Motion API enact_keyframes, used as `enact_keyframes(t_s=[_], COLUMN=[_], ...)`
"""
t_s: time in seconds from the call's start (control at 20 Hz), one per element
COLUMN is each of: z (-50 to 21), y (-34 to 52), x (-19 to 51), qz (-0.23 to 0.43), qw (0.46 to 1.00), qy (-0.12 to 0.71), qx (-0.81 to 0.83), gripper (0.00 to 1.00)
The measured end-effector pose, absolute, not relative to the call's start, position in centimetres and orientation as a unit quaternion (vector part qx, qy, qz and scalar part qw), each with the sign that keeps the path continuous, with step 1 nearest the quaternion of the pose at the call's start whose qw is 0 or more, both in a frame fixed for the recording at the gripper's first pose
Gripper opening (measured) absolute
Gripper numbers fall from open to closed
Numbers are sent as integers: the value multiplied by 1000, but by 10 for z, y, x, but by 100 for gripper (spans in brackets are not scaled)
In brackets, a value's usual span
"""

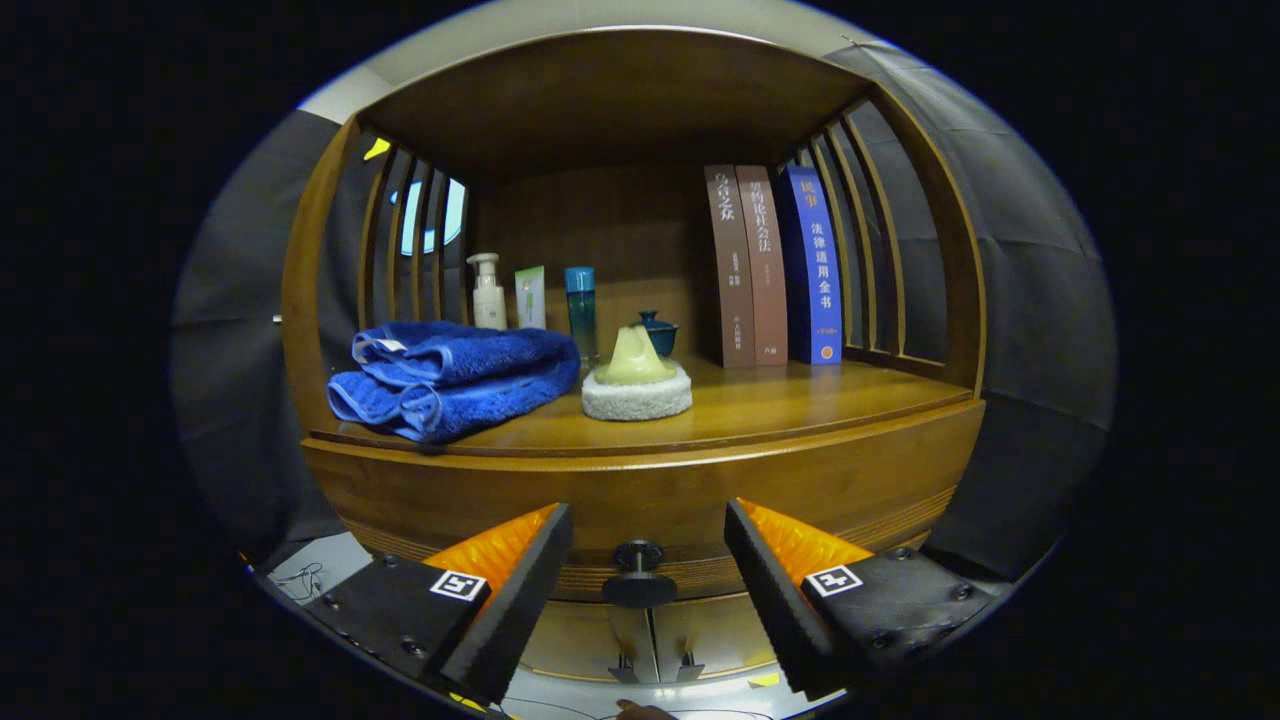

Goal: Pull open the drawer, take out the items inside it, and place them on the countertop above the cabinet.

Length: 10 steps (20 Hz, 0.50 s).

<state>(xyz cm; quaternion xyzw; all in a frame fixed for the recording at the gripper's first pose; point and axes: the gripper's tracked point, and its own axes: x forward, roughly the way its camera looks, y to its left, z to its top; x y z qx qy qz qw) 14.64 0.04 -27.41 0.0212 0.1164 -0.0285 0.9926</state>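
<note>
I see the tongs released, their two fingers spread wide and gripping nothing. The drawer knob, a dark round pull on a short stem, sits between the fingers, touching neither. It is mounted on the drawer front, a curved panel of warm brown wood with horizontal grooves along its lower edge. The drawer appears closed, its front flush under the countertop; I cannot see any contents.

Beyond the fingers and above the drawer lies the countertop, a smooth polished wooden surface. On it, ahead and to the left, rests a folded blue towel. Just beside it, straight ahead, stands a round white pad with a pale yellow cone on top. Behind these stand a white pump bottle, a small green-and-white tube, a teal bottle and a small dark blue lidded pot. To the right, three upright books stand together. Slatted wooden sides and a wooden top enclose the shelf. Black cloth surrounds the cabinet.
</note>
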Motion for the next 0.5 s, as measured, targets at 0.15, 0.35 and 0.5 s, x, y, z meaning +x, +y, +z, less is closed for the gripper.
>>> enact_keyframes(t_s=[0.15, 0.35, 0.5], z=[-239, -164, -117], y=[3, 1, 5], x=[136, 118, 100], qz=[-17, -14, 2], qw=[995, 997, 996], qy=[101, 75, 90], qx=[22, 9, 5], gripper=[100, 100, 100])
